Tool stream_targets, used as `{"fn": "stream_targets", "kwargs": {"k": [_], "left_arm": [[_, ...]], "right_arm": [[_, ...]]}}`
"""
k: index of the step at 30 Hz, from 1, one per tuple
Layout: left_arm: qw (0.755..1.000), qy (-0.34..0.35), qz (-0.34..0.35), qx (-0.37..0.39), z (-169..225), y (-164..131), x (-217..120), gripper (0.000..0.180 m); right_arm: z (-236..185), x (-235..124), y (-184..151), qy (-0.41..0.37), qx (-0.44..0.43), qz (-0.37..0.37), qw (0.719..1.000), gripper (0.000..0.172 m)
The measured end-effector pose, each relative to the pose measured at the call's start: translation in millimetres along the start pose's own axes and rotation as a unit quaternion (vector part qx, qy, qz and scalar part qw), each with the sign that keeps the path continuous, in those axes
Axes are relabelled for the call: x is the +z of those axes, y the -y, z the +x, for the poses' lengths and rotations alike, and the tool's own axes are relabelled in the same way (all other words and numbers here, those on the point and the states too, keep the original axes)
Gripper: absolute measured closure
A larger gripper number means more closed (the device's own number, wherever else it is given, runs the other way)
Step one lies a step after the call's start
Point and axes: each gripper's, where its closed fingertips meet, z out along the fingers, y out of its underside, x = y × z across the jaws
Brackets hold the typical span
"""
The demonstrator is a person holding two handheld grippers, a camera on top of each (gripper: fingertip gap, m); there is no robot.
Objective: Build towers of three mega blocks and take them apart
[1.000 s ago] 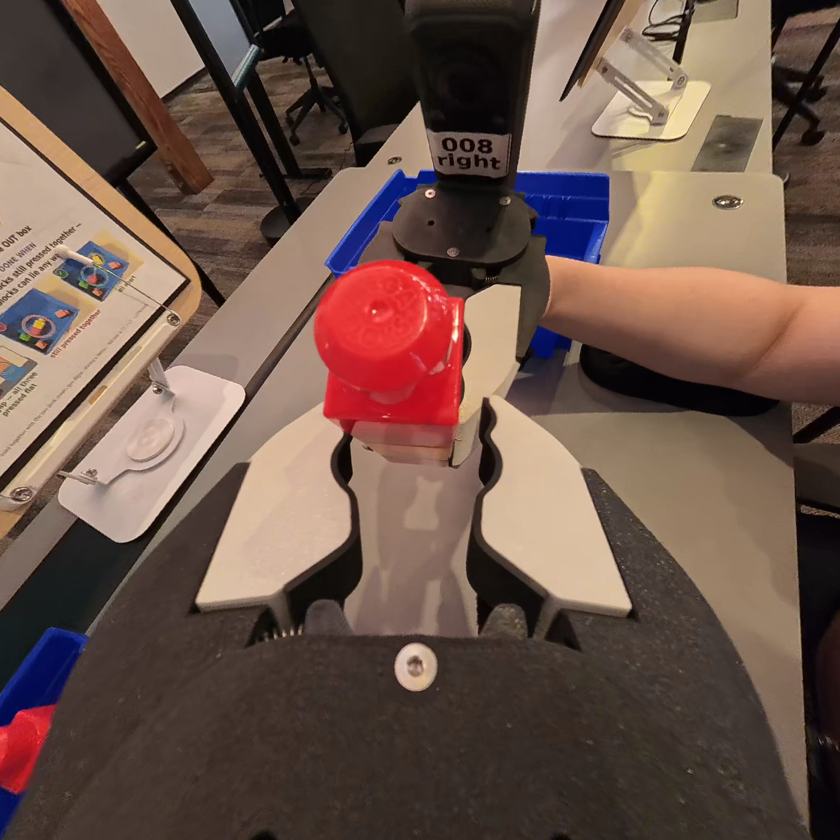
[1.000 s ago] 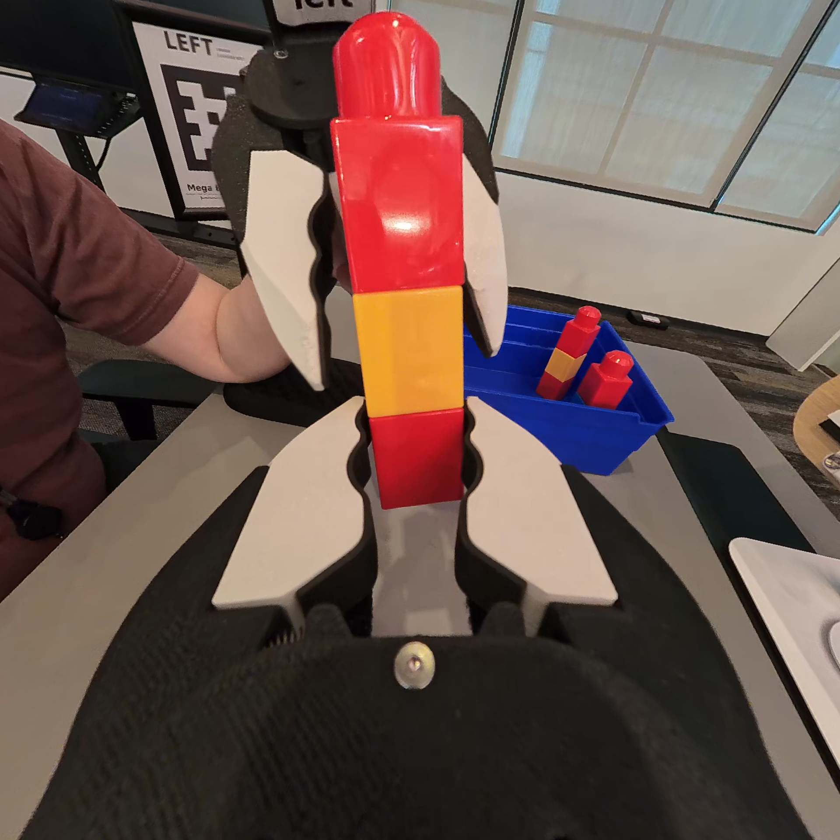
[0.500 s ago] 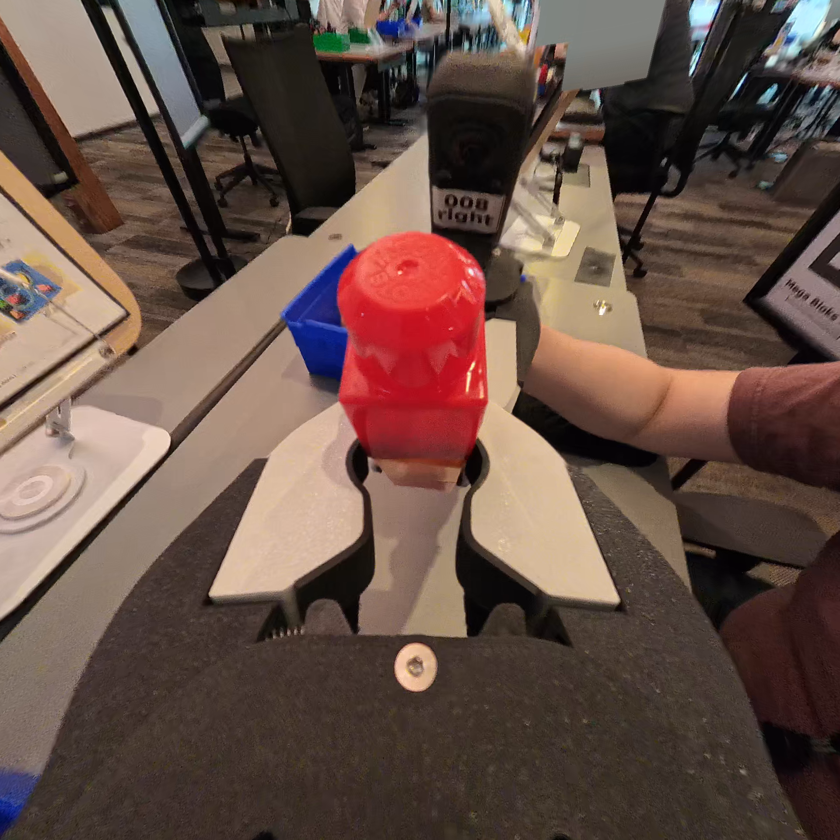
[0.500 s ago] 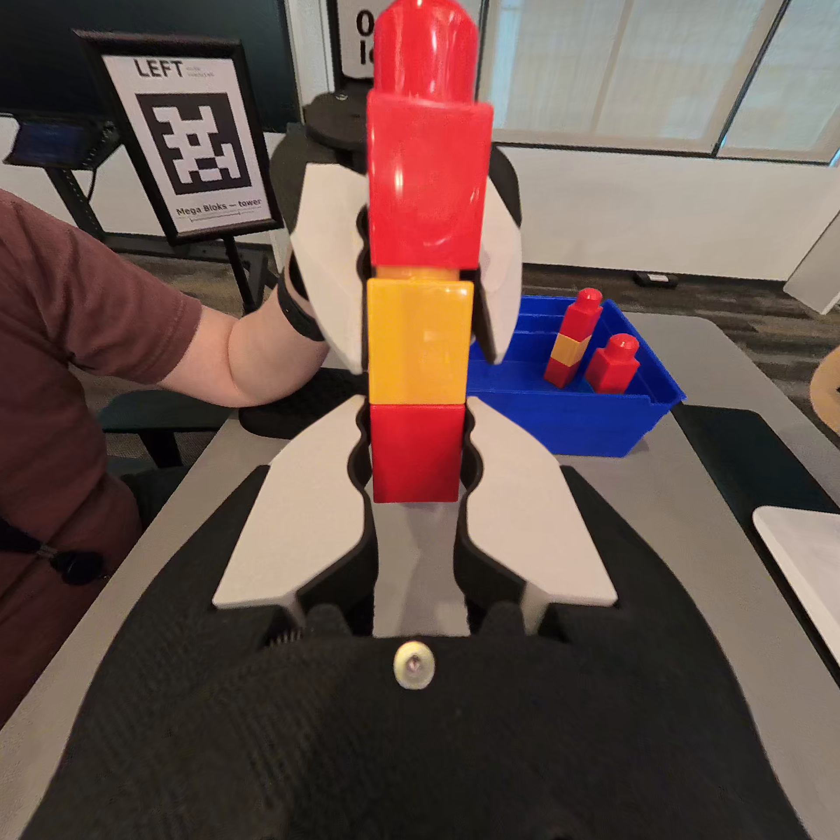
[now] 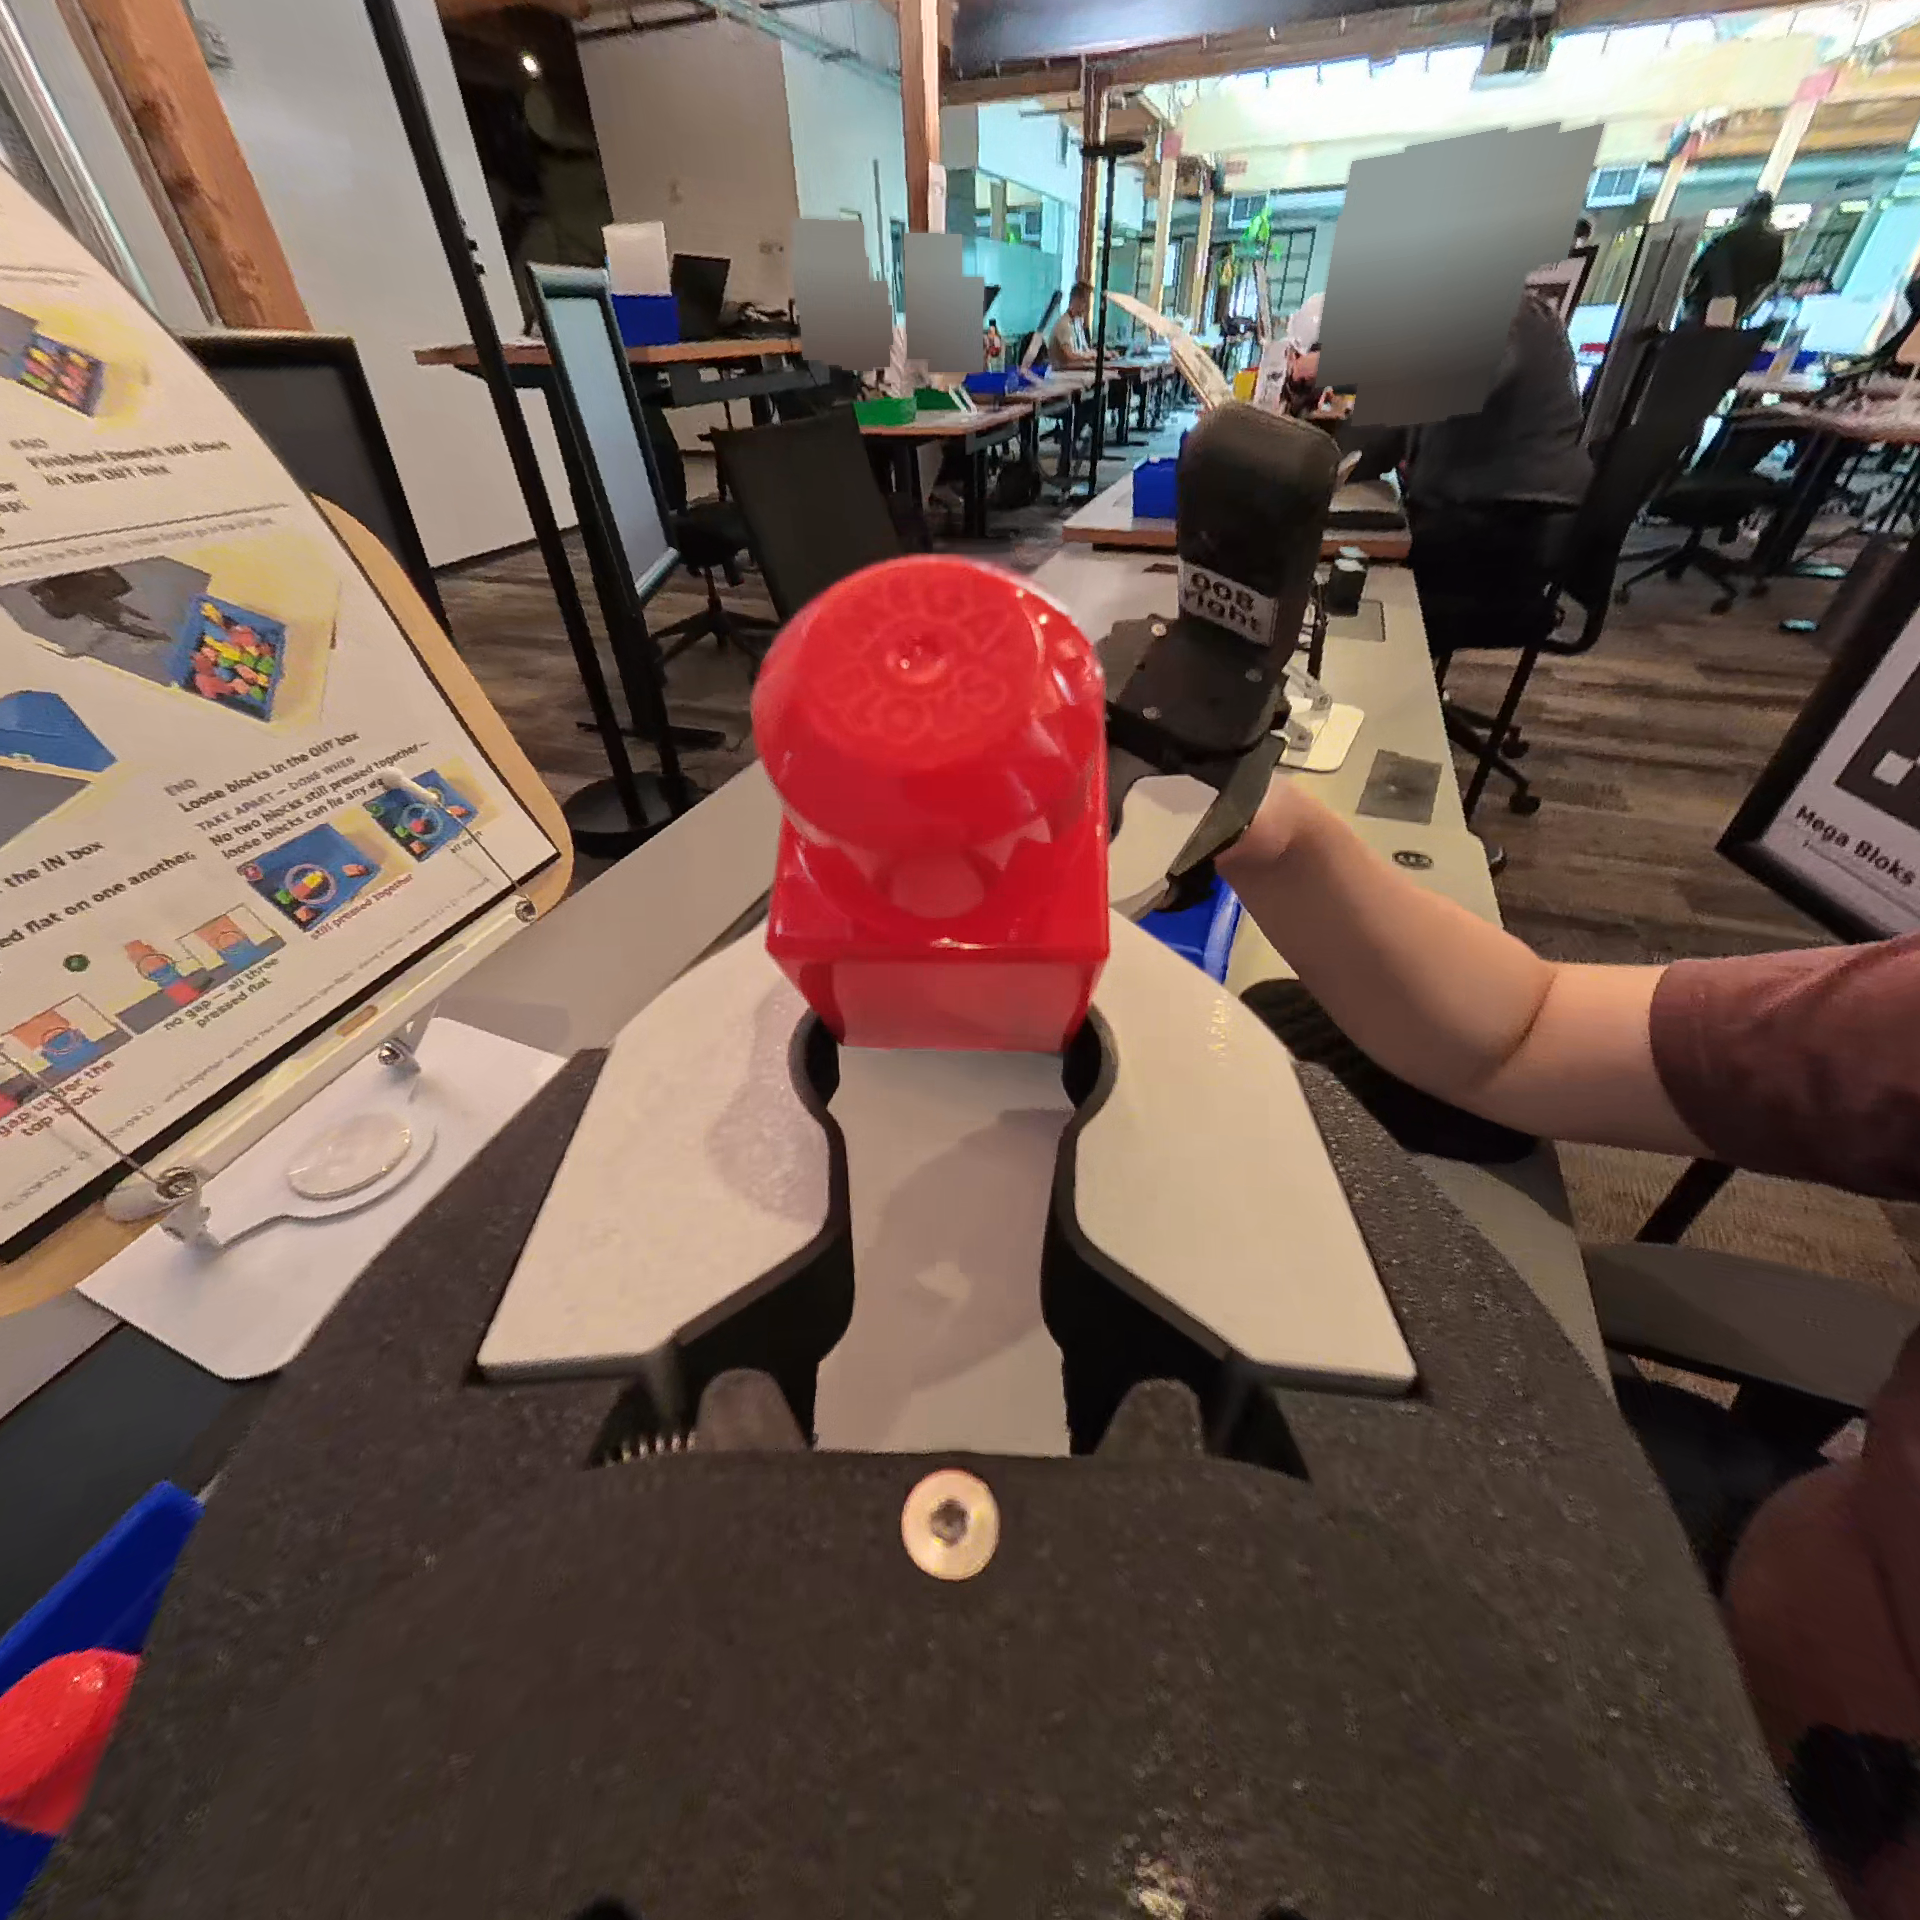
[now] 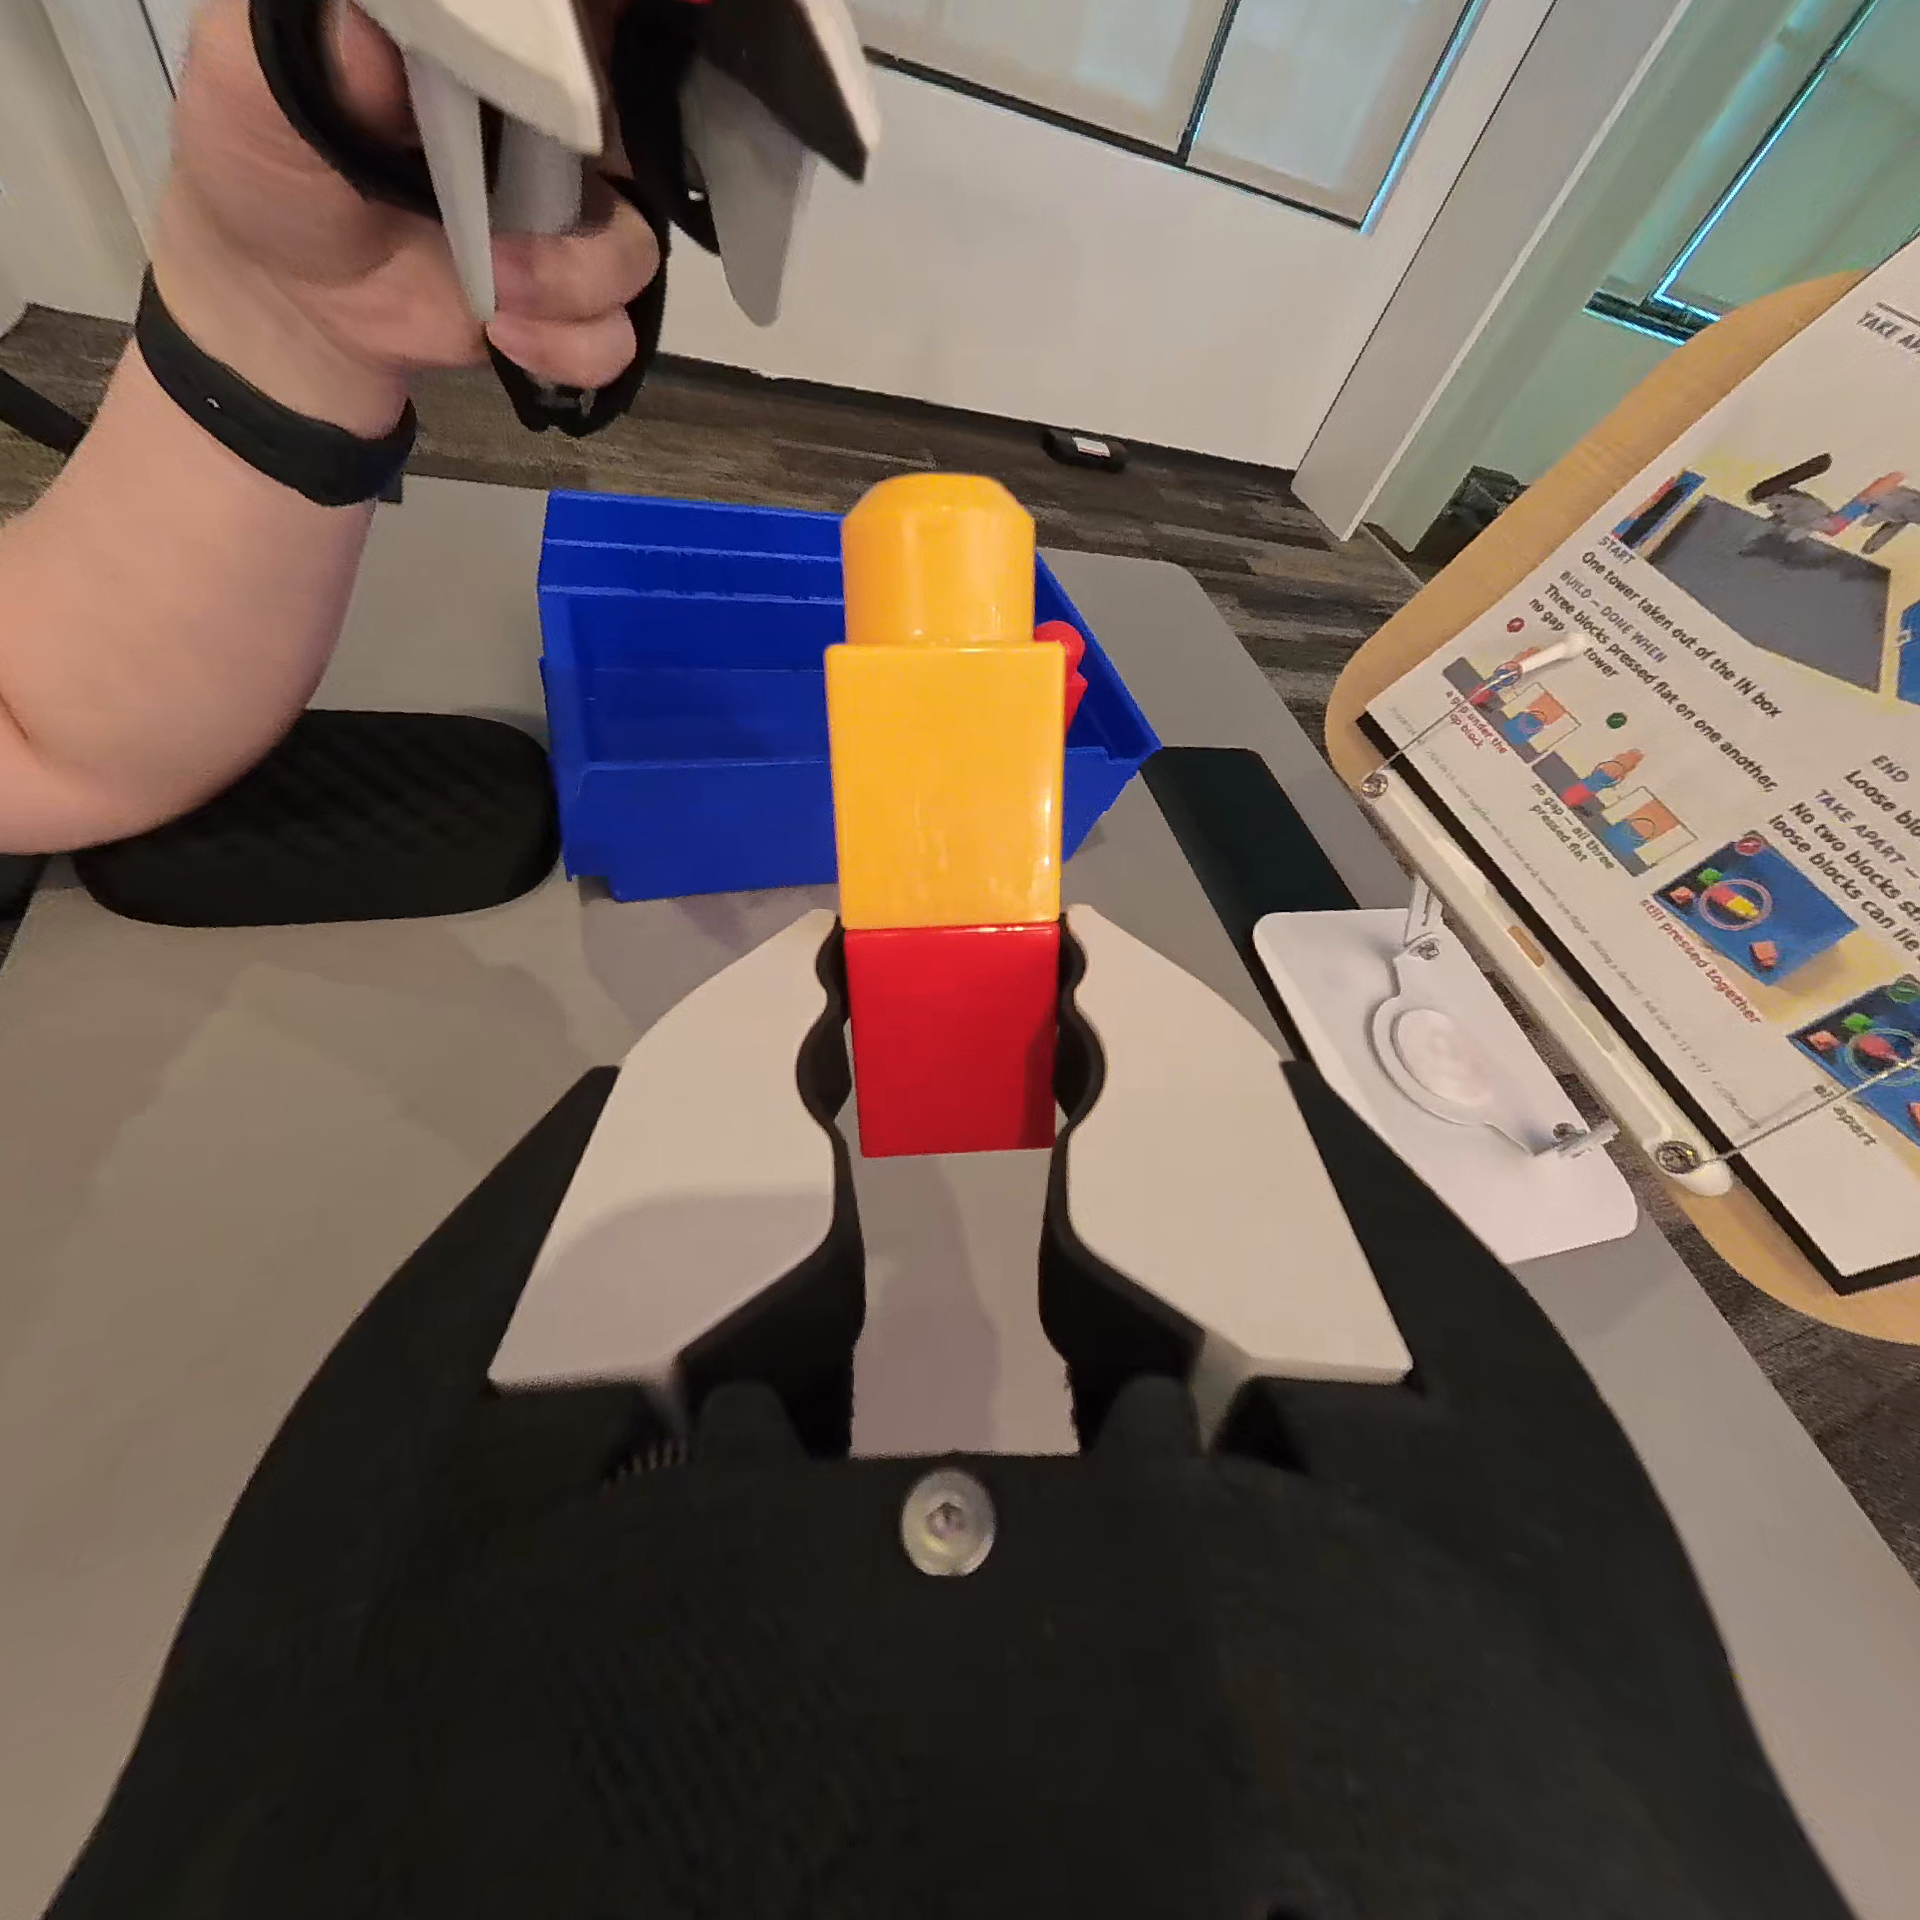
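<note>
My left gripper (image 5: 948,1023) is shut on a single red block (image 5: 930,821), stud toward the camera, held in the air. My right gripper (image 6: 951,997) is shut on the red bottom block (image 6: 951,1039) of a two-block stack, with a yellow block (image 6: 945,769) pressed on top. The left gripper (image 6: 623,156) shows at the upper left of the right wrist view, apart from the stack. The right gripper (image 5: 1195,769) shows beyond the red block in the left wrist view.
A blue bin (image 6: 686,717) stands on the grey table (image 6: 260,1039) behind the stack, with red pieces (image 6: 1065,665) peeking out. An instruction board on a white stand (image 6: 1683,852) is at the right. A black wrist pad (image 6: 312,821) lies left. Another blue bin edge (image 5: 73,1621) sits low left. Spacing between my two grippers at the tips: around 12 centimetres.
My left gripper closed on the top red block and pulled it off the tower. It moved up and away. My right gripper keeps the yellow and red blocks.
</note>
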Motion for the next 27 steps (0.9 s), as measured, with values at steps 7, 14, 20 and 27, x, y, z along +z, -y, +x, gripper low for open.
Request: {"fn": "stream_targets", "kwargs": {"k": [7,14,20,27], "left_arm": [[0.995,0.02,-0.101,0.006,0,-35,24,0.14],[0.987,0.0,-0.159,-0.008,10,-68,70,0.14],[0.99,-0.015,-0.139,-0.024,18,-61,72,0.14],[0.982,-0.029,-0.185,-0.034,26,-86,82,0.14]], "right_arm": [[27,-23,1,-0.073,-0.021,-0.007,0.997,0.135],[45,-73,11,-0.148,-0.051,-0.001,0.988,0.135],[20,-57,10,-0.091,-0.067,-0.023,0.993,0.135],[26,-70,9,-0.066,-0.013,0.0,0.998,0.135]]}}
